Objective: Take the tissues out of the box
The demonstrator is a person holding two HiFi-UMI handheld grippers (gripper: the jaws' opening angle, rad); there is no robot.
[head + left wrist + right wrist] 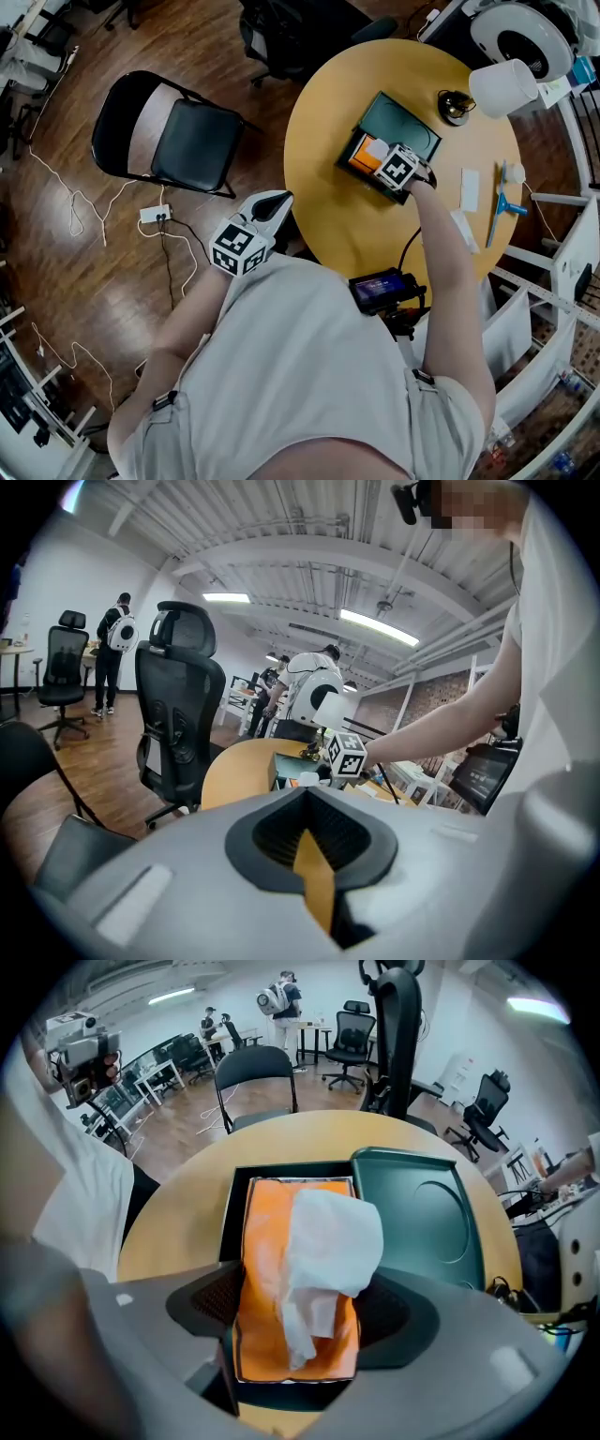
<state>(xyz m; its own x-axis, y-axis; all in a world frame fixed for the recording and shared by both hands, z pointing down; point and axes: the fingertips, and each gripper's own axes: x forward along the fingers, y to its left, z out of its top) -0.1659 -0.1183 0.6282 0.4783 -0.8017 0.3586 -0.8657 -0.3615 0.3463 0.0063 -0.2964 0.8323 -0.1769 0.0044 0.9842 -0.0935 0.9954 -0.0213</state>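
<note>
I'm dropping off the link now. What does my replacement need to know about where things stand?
Left gripper: jaws together, empty, held off the table.
Right gripper: jaws apart, straddling the orange tissue pack; contact unclear.
Box is on the table, with its lid lying open alongside. The pack sits inside, one white tissue sticking up.
Done: box opened.
Left: close on the pack and lift it out.

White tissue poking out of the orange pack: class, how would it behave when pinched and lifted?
The white tissue is crumpled and droops over the orange pack, so it is probably floppy and very light. It looks thin, so a sharp tug might tear it. The pack only sits in the box, so it may lift along.
</note>
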